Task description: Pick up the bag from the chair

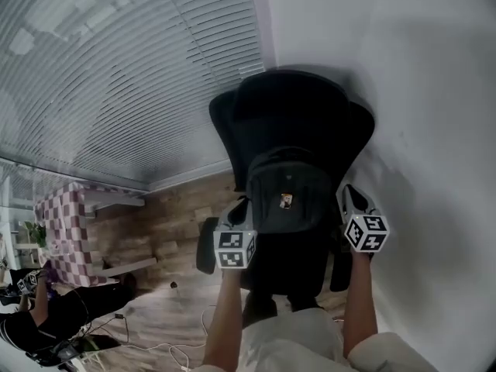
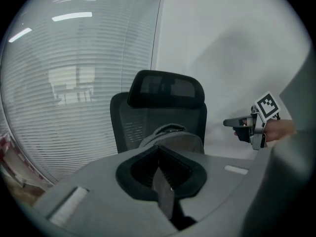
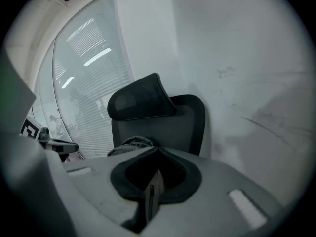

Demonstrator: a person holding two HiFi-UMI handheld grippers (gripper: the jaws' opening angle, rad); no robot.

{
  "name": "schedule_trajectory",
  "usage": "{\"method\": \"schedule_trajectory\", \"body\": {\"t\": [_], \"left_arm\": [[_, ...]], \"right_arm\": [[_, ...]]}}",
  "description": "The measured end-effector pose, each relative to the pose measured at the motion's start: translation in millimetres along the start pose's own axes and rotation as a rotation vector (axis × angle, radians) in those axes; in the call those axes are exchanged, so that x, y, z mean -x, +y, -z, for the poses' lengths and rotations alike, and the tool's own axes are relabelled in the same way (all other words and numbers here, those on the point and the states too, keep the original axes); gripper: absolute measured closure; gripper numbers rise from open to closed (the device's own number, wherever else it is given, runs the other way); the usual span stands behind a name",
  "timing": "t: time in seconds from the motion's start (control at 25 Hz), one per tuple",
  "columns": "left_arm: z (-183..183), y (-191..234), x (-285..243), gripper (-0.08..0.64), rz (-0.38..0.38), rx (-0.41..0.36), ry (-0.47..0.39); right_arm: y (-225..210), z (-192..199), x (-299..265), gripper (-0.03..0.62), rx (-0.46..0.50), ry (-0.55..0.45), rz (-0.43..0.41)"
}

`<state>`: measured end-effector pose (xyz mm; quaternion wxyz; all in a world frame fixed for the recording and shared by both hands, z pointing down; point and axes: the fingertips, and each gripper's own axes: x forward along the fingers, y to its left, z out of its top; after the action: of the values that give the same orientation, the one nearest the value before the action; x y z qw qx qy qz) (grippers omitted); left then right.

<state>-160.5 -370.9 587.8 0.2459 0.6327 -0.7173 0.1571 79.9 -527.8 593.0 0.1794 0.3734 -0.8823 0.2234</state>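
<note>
Both jaw pairs are pressed together on nothing, with the left gripper and right gripper flanking the bag. Dark grey and round-topped with a small pale front tag, it stands upright on the black chair.

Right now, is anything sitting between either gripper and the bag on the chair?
Nothing visible does. The bag stands on the chair with the left gripper and right gripper flanking it; only open air lies between each and it.
</note>
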Motion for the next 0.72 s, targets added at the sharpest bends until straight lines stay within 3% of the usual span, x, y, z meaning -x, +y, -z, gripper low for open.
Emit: {"method": "schedule_trajectory", "body": {"t": [0.2,0.4,0.72], "left_arm": [[32,29,-40,0.552,0.003,0.015,0.051],[44,53,-60,0.552,0.007,0.044,0.069],[76,49,-95,0.551,0.042,0.051,0.095]], "right_arm": [[-18,6,-46,0.592,0.01,-0.044,0.082],[-12,33,-70,0.592,0.059,0.075,0.039],[-28,80,-81,0.592,0.027,0.177,-0.045]]}}
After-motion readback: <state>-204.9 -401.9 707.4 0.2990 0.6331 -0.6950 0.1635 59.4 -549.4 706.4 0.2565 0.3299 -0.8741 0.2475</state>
